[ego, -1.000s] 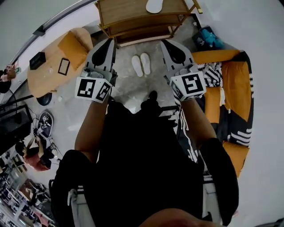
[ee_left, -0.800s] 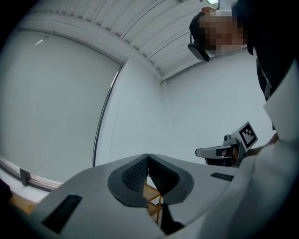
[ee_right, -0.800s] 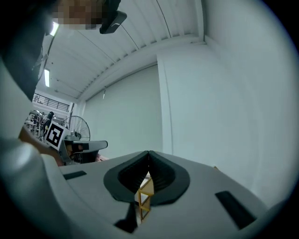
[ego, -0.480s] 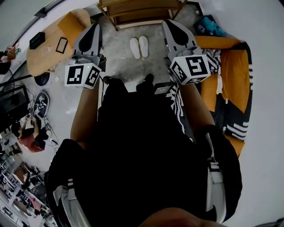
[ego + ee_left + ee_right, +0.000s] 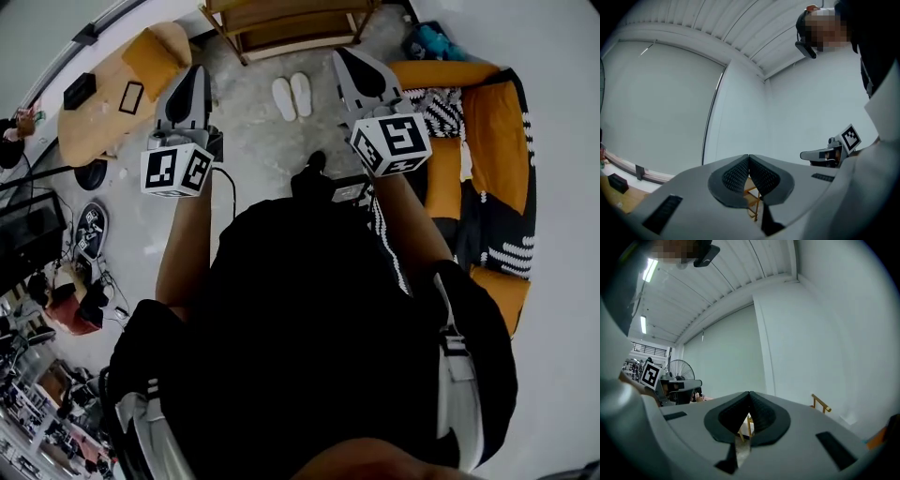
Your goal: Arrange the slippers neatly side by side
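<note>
Two white slippers [image 5: 292,96] lie side by side on the grey floor, toes toward a wooden shelf [image 5: 291,28]. My left gripper [image 5: 190,82] is held up at the left of them, well above the floor, shut and empty. At the right my right gripper [image 5: 354,67] is raised too, shut with nothing in it. Both gripper views look up at white walls and ceiling. In the left gripper view the left gripper [image 5: 749,157] has its jaws touching. The right gripper [image 5: 749,393] looks the same in its own view. The slippers do not show in either gripper view.
A person in black stands over the floor. An orange sofa [image 5: 487,159] with a black-and-white cushion [image 5: 442,112] runs along the right. A round wooden table [image 5: 98,112] with an orange cushion stands at the left. A blue bag [image 5: 434,42] sits by the sofa's far end.
Both grippers have drawn apart and lifted slightly while the head view shifted. The slippers have stayed together in front of the shelf. Both jaws stayed shut.
</note>
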Action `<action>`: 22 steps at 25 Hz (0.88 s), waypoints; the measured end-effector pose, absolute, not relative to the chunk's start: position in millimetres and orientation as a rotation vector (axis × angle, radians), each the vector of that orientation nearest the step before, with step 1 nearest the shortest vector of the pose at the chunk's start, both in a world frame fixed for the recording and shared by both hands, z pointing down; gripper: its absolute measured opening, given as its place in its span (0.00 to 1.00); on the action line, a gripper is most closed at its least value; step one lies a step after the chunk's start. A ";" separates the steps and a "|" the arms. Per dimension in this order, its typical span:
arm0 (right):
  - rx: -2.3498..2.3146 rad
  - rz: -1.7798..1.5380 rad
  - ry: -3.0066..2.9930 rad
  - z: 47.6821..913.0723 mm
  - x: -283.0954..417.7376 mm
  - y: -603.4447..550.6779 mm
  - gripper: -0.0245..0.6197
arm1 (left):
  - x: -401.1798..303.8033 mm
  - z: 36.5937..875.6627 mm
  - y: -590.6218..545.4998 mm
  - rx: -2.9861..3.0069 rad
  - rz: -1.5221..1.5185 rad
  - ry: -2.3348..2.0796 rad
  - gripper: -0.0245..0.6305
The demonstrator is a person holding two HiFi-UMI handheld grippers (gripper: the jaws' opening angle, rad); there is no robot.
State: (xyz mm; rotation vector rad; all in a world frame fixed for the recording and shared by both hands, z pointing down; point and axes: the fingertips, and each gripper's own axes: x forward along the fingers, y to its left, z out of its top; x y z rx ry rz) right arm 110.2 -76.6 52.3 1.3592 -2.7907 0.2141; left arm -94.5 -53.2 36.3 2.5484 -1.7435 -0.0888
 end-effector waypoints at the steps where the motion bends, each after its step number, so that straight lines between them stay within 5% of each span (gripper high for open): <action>1: 1.363 0.203 -2.783 50.9 111.1 -67.2 0.09 | -93.6 35.1 -44.3 2.555 -0.104 -1.736 0.06; 22: 1.133 0.254 -2.802 67.3 127.7 176.4 0.09 | -81.9 67.8 212.4 2.357 -0.164 -1.791 0.06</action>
